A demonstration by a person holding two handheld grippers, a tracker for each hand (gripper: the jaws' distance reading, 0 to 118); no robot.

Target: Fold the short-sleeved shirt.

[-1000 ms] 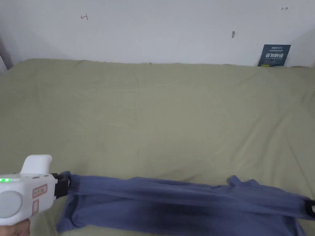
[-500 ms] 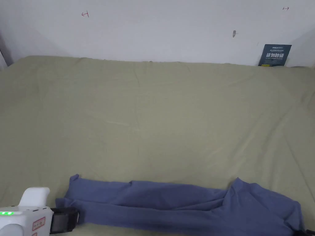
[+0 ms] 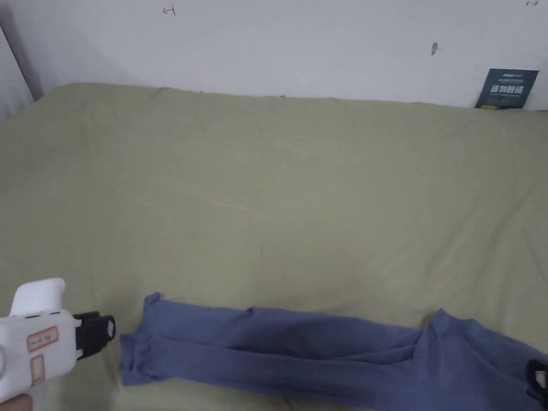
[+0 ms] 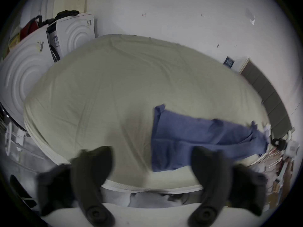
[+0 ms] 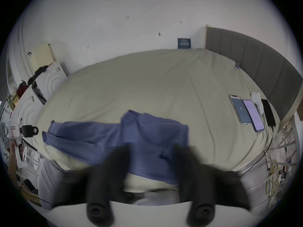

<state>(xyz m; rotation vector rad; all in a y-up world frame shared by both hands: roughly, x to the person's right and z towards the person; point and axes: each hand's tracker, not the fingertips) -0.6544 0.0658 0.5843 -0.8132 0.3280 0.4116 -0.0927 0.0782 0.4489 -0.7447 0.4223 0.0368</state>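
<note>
Head view, shirt: the blue short-sleeved shirt (image 3: pixel 321 348) lies on the bed (image 3: pixel 278 187), bunched into a long band along the near edge, running left to right.
Head view, left hand-held gripper: the left hand-held gripper (image 3: pixel 104 330) sits at the lower left, just beside the shirt's left end and apart from it; its white body is held from below by a hand whose edge barely shows.
Head view, right hand-held gripper: a dark part of the right hand-held gripper (image 3: pixel 538 377) shows at the lower right edge, over the shirt's right end; whether it touches the cloth cannot be told here.
Head view, background: a dark blue card (image 3: pixel 506 89) leans on the white wall (image 3: pixel 299 43) behind the bed.
Left gripper view, jaws: its two dark jaws stand wide apart, with nothing between them; bare sheet lies past the gap.
Left gripper view, shirt: the shirt's left end lies beyond the right-hand jaw, flat on the bed, near the front edge.
Right gripper view, jaws: blurred, spread apart and empty, hovering over the wider right end of the shirt.
Right gripper view, surroundings: two phones (image 5: pixel 247 111) lie side by side on the bed, well apart from the shirt, near a grey headboard (image 5: pixel 255 63).
</note>
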